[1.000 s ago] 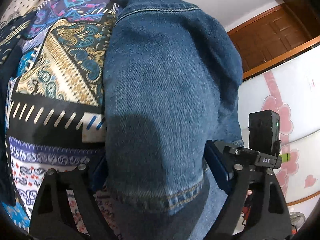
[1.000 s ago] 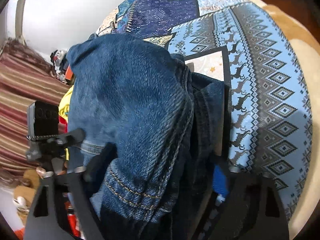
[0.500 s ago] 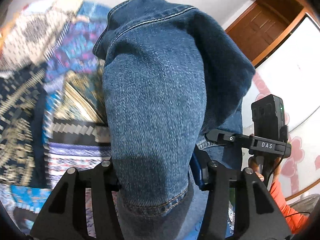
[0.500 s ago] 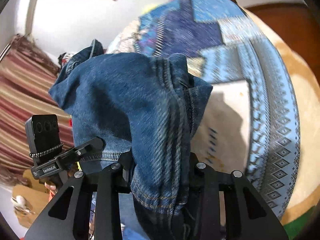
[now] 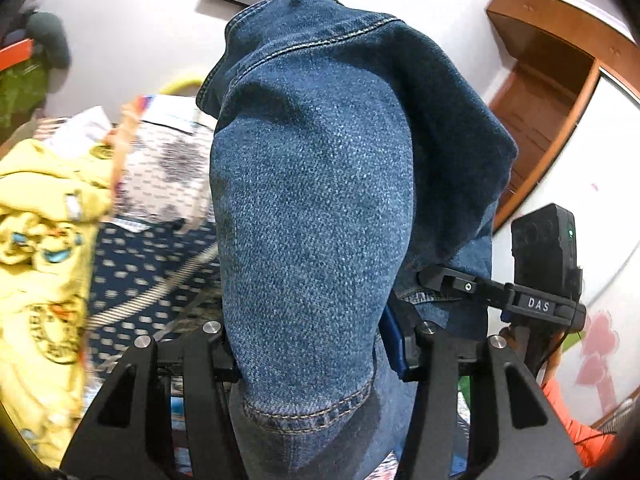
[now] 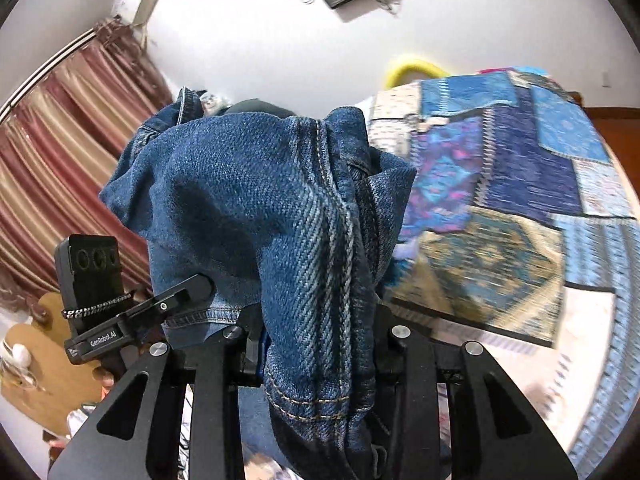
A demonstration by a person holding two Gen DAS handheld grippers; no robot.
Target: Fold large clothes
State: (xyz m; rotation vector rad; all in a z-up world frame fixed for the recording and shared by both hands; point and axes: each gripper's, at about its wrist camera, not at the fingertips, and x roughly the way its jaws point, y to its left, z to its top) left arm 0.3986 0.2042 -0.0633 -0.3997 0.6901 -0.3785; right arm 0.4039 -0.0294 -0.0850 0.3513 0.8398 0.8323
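Both grippers had risen since the earlier frames, lifting the jeans (image 5: 320, 208) clear of the patchwork bedspread (image 6: 500, 208). Left gripper (image 5: 316, 356) and right gripper (image 6: 316, 352) each clenched denim.

The supporting surface was a bed covered by a patchwork bedspread (image 6: 520, 208) of blue, purple, gold and white patterned panels; in the left wrist view its nearer portion (image 5: 156, 264) showed dark blue cloth with pale dots and a striped band. A crumpled yellow garment (image 5: 44, 264) with printed emblems lay on the spread at the left edge of that view. Beyond it, blurred white and grey printed items (image 5: 168, 160) rested on the surface; their nature could not be determined.
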